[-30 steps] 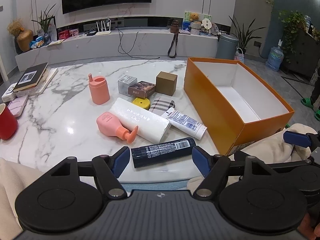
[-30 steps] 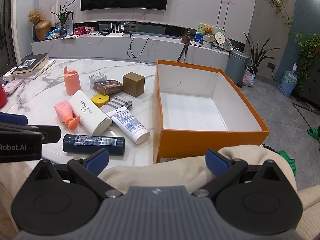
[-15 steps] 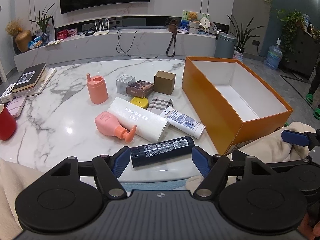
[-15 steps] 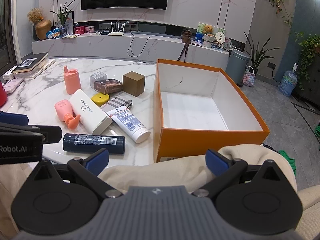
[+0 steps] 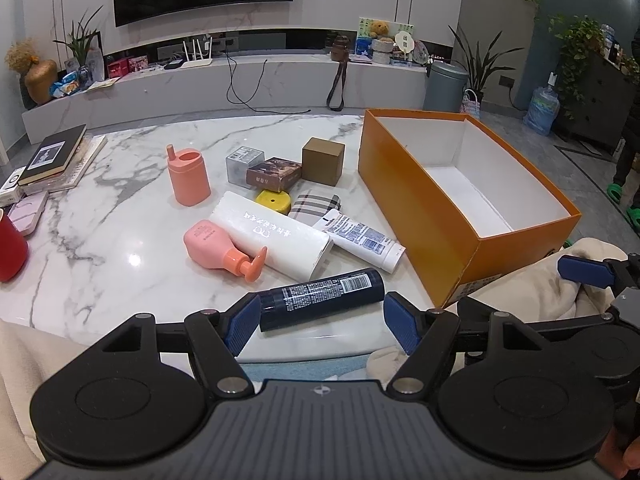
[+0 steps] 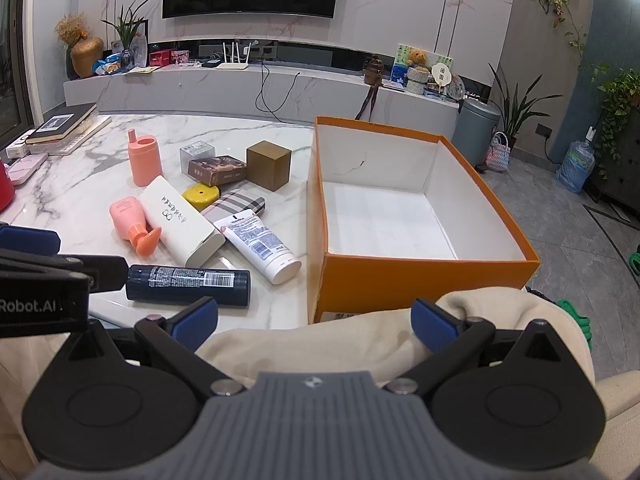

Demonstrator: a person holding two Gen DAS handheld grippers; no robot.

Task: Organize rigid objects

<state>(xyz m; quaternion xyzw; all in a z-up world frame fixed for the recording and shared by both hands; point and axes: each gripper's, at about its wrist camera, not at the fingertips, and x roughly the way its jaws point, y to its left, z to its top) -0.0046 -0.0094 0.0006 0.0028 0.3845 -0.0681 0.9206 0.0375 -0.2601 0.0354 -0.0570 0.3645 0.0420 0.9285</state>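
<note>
An empty orange box [image 5: 416,196] [image 6: 404,276] stands on the right of the marble table [image 5: 100,240]. Left of it lie a dark blue tube [image 5: 320,296] [image 6: 188,280], a white tube [image 5: 356,238], a white pack [image 5: 276,234], a pink pump bottle [image 5: 216,246], a salmon cup [image 5: 188,176], a yellow disc [image 5: 273,201], a plaid pouch [image 5: 316,208] and small boxes [image 5: 323,161]. My left gripper [image 5: 320,322] is open, just short of the dark blue tube. My right gripper [image 6: 314,324] is open and empty over a cream cloth [image 6: 320,344], near the box's front.
Books [image 5: 52,156] and a pink case [image 5: 28,216] lie at the table's far left, with a red cup [image 5: 10,248] near them. A TV bench [image 5: 240,80], bin [image 5: 444,86] and plants stand beyond the table.
The left wrist view has shifted slightly, so the objects sit a little lower and closer. Both grippers stay open and nothing on the table has moved.
</note>
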